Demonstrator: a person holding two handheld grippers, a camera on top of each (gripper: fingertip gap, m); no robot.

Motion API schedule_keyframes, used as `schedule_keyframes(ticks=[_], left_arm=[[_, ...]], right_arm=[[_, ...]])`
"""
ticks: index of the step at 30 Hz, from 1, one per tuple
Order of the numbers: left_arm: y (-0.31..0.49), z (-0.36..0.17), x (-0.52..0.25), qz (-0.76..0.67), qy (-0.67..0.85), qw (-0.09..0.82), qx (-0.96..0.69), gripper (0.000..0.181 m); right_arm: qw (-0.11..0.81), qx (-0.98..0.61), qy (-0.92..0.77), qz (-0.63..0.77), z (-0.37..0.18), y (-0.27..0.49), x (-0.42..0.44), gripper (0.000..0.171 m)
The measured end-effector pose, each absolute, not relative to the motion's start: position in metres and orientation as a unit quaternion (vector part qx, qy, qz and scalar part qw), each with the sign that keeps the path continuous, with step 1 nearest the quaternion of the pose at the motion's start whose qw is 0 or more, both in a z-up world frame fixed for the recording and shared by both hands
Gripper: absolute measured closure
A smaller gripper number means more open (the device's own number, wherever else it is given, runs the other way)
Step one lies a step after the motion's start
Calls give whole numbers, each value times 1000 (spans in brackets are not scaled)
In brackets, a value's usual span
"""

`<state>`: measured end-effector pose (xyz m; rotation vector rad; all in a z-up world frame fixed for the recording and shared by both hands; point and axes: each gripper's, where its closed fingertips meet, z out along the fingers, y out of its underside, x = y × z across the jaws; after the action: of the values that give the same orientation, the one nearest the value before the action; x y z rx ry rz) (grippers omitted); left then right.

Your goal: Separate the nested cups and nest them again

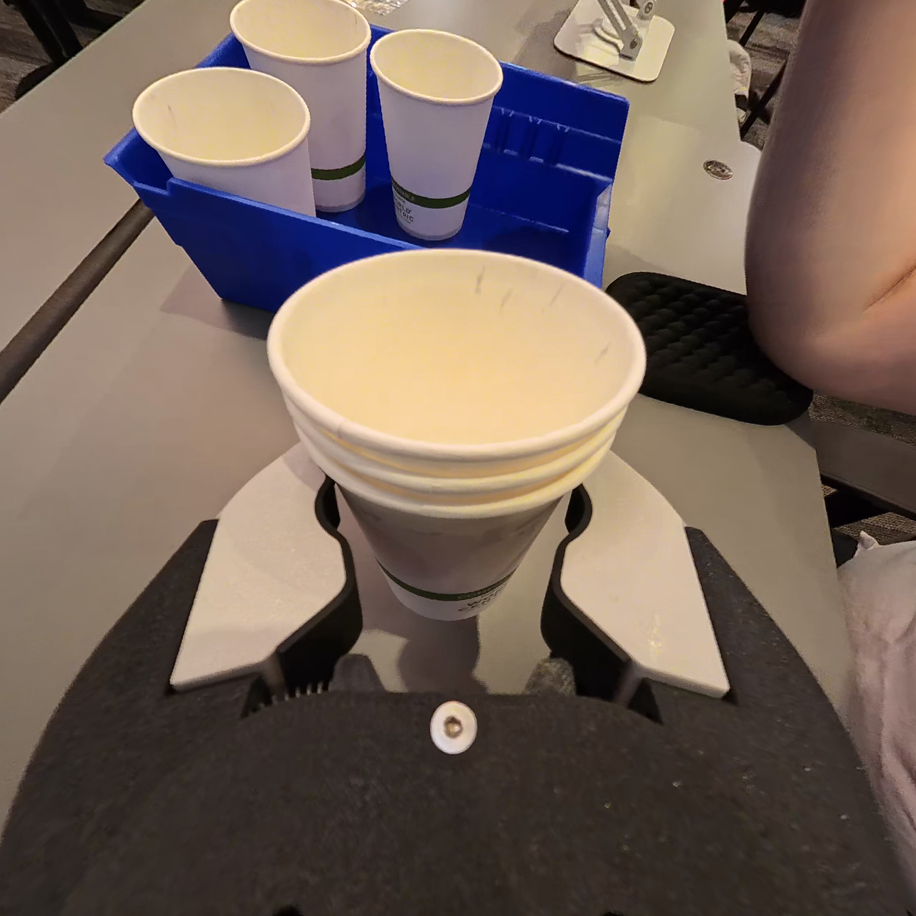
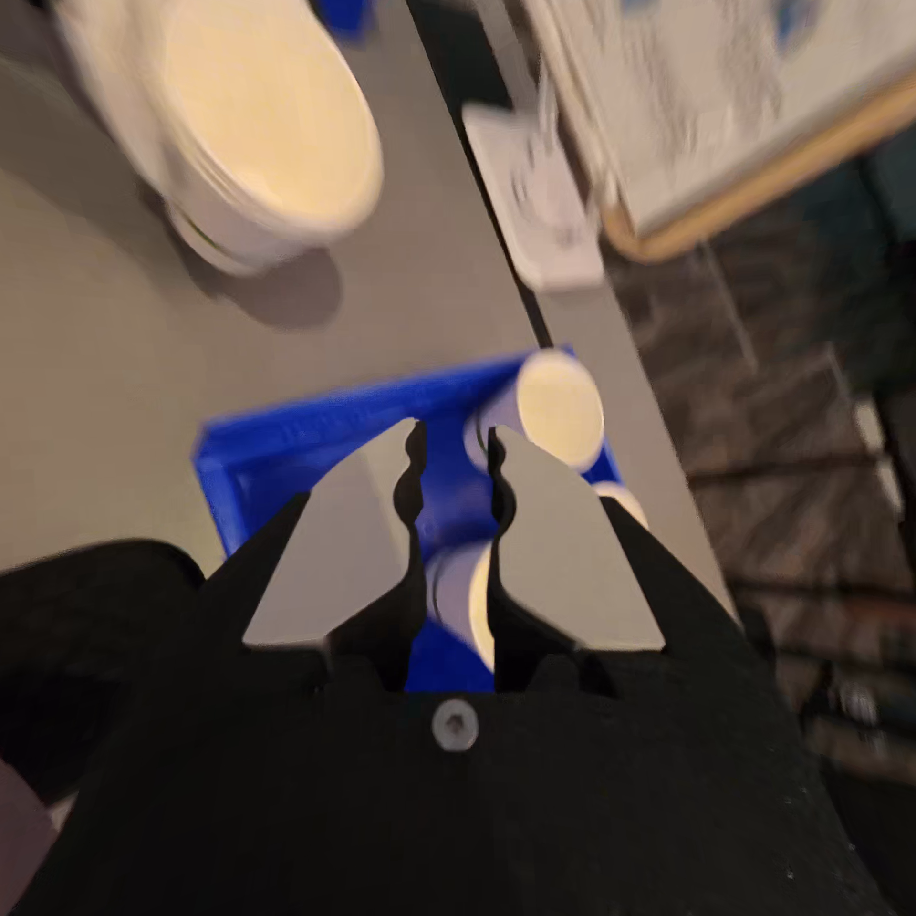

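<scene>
Left wrist view: a stack of nested cups [image 1: 456, 421] is seen upright between the fingers of the left claw [image 1: 453, 515]. Three rolled rims are counted, so at least three cups are judged to be still nested. The fingers are spread to either side of the stack's lower wall; whether the pads actually touch it cannot be told, so a clamp cannot be confirmed. The stack's base appears close to the grey bench [image 1: 124, 446], probably kept low and steady so a cup can be pulled off the top. Behind it, a blue bin [image 1: 277, 248] is set on the bench with three single cups standing upright inside: a near-left cup [image 1: 223, 134], a rear cup [image 1: 302, 64] and a right cup [image 1: 431, 119]. The bin's right part is left free. A black textured pad [image 1: 704, 347] lies right of the stack, a person's arm [image 1: 842, 198] is seen at the right edge, and a metal stand base [image 1: 614, 39] lies far back.

Right wrist view: heavily blurred. The right claw [image 2: 456, 426] is shown slightly apart with nothing between the fingers, held over the blue bin [image 2: 297, 431]. The nested stack [image 2: 257, 124] is seen at upper left, well apart from it. Cups in the bin sit just beside the fingertips and may be knocked.
</scene>
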<state>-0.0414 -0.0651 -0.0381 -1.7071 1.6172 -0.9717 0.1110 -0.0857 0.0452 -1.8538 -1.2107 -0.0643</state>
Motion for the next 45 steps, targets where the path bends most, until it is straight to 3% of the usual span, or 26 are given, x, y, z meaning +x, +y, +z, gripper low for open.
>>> schedule_keyframes(ticks=[4,9,27,45], left_arm=[[-67,-40,-41,-364,611,290,-640,90],[-70,-42,-40,-360,617,287,-638,90],[-72,-46,-39,-352,624,286,-636,90],[-68,-47,-40,-340,624,290,-641,90]], right_arm=[[463,-629,-619,86,66,-128,7,151],[426,-614,-657,95,48,-124,-45,155],[352,-663,-647,134,9,-105,-51,168],[389,-652,-628,173,28,-105,-42,168]])
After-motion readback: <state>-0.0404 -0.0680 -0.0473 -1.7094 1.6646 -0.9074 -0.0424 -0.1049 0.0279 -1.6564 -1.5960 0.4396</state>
